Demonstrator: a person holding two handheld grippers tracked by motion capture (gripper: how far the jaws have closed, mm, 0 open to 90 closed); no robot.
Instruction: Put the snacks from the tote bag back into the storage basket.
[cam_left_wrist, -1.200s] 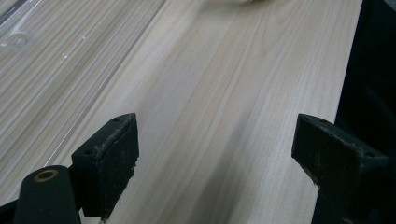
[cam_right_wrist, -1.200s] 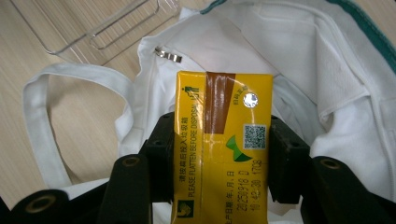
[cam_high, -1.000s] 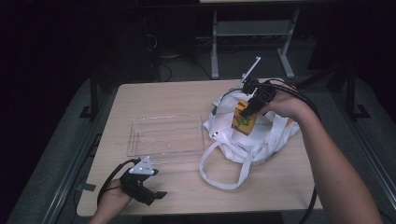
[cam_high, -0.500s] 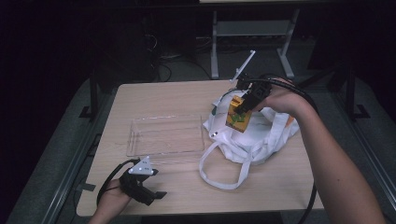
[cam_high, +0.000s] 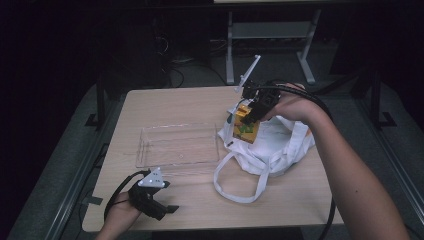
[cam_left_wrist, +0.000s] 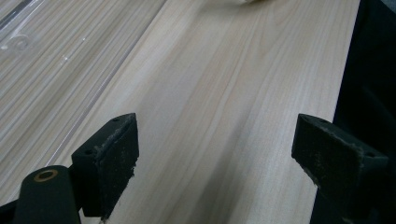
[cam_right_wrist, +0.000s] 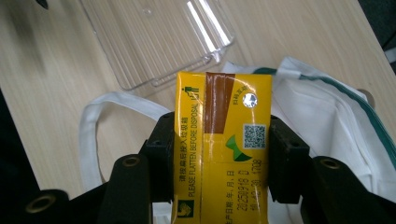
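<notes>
My right gripper (cam_high: 248, 116) is shut on a yellow drink carton (cam_high: 245, 127), held in the air above the left edge of a white cloth bag (cam_high: 280, 145). In the right gripper view the carton (cam_right_wrist: 222, 140) stands upright between the two black pads (cam_right_wrist: 285, 154), pressed on both sides. A clear plastic tray (cam_high: 177, 145) lies empty on the table left of the bag. My left gripper (cam_high: 167, 207) rests near the table's front left edge, jaws wide apart with bare wood between the pads (cam_left_wrist: 112, 158).
The bag's long handles (cam_high: 240, 180) loop out over the wooden table (cam_high: 165, 105) toward the front. A grey metal stand (cam_high: 270, 35) is on the dark floor behind the table. The tray's corner (cam_right_wrist: 205, 51) lies just beyond the carton.
My right gripper has lifted the carton up out of the bag and carried it left toward the tray. The left gripper has stayed put.
</notes>
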